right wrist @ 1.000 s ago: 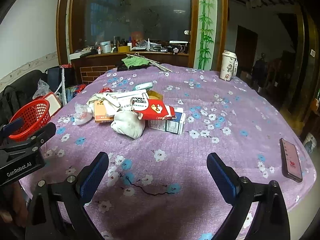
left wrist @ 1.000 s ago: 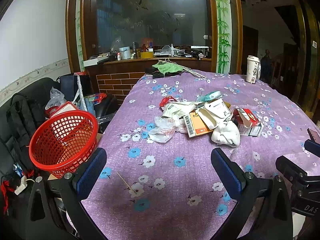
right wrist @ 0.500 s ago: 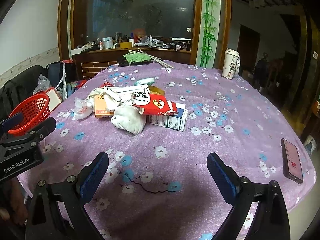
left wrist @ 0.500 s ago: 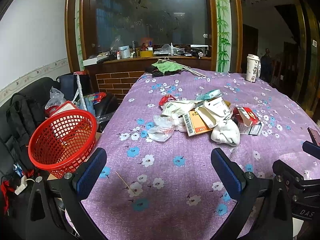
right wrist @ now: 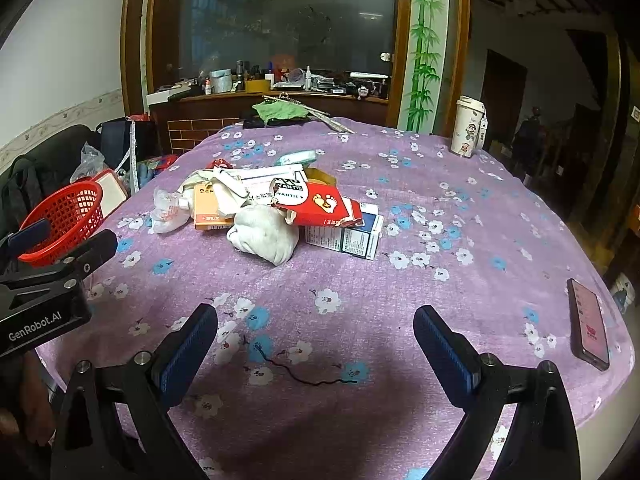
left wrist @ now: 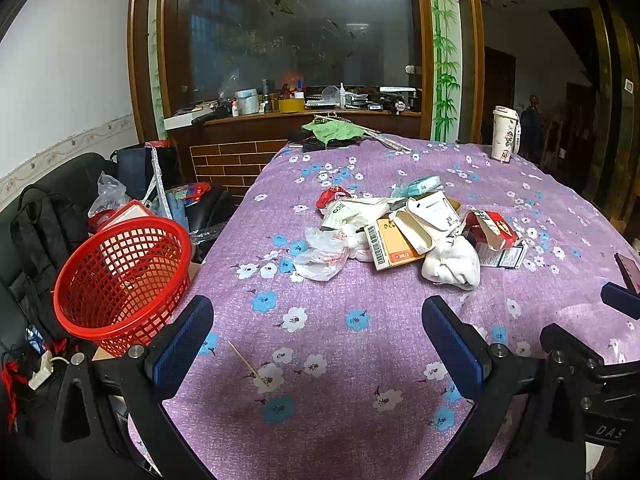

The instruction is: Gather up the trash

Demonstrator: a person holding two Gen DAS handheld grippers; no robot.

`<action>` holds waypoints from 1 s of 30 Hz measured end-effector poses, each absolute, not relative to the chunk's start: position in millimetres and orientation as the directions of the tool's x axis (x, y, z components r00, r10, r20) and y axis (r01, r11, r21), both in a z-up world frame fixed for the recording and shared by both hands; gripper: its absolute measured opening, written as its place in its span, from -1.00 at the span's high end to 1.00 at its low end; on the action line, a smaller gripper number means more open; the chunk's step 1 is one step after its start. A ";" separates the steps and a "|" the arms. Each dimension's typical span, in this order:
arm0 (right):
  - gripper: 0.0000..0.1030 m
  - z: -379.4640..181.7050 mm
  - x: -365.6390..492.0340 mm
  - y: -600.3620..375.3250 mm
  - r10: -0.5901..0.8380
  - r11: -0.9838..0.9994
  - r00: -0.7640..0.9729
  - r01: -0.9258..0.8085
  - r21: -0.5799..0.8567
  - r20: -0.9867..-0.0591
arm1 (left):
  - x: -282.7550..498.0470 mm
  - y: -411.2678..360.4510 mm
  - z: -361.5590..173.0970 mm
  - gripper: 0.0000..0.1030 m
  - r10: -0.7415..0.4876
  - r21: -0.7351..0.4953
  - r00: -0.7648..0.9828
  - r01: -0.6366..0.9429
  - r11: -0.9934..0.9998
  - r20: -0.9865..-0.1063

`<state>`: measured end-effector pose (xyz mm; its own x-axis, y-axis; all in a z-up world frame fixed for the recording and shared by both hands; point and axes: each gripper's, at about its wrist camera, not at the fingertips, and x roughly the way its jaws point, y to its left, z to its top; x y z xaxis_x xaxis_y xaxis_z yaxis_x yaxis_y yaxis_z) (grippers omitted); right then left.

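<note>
A heap of trash lies mid-table: a crumpled white wad (left wrist: 452,266) (right wrist: 266,236), a red torn box (left wrist: 494,230) (right wrist: 320,204), an orange carton (left wrist: 390,242), a blue-white box (right wrist: 346,236) and a clear plastic bag (left wrist: 320,254) (right wrist: 168,212). A red mesh basket (left wrist: 120,280) (right wrist: 60,216) stands off the table's left edge. My left gripper (left wrist: 318,340) is open over the near cloth, well short of the heap. My right gripper (right wrist: 316,344) is open too, empty, nearer the front edge.
A purple flowered tablecloth (left wrist: 360,360) covers the table. A phone (right wrist: 588,322) lies at the right edge, a white tumbler (right wrist: 468,126) at the far right, green cloth (left wrist: 336,130) at the back. A toothpick (left wrist: 248,362) and a black thread (right wrist: 308,376) lie near me. Bags crowd a black sofa (left wrist: 40,216).
The right gripper has edged a little forward toward the heap. The left gripper has barely shifted. Both stay open and empty.
</note>
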<state>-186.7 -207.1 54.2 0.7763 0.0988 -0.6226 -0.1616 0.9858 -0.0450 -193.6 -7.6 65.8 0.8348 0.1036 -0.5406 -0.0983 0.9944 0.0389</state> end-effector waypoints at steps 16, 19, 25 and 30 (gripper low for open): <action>-0.48 62.0 -141.7 -240.8 0.313 0.946 0.677 -0.285 0.154 -0.666 | -149.0 14.0 73.3 -0.74 -0.082 -0.113 0.765 0.013 0.994 -0.639; -0.47 62.6 -122.4 -247.0 0.373 0.926 0.638 -0.299 0.230 -0.673 | -127.4 11.0 75.7 -0.36 -0.177 -0.171 0.715 0.081 0.982 -0.677; -0.47 59.8 -99.7 -242.9 0.441 0.897 0.589 -0.319 0.307 -0.677 | -86.7 6.5 85.9 -0.13 -0.237 -0.184 0.668 0.150 0.971 -0.705; -0.47 59.0 -101.7 -227.6 0.494 0.865 0.552 -0.388 0.317 -0.672 | -72.4 41.0 88.9 -0.13 -0.218 -0.161 0.678 0.148 0.976 -0.702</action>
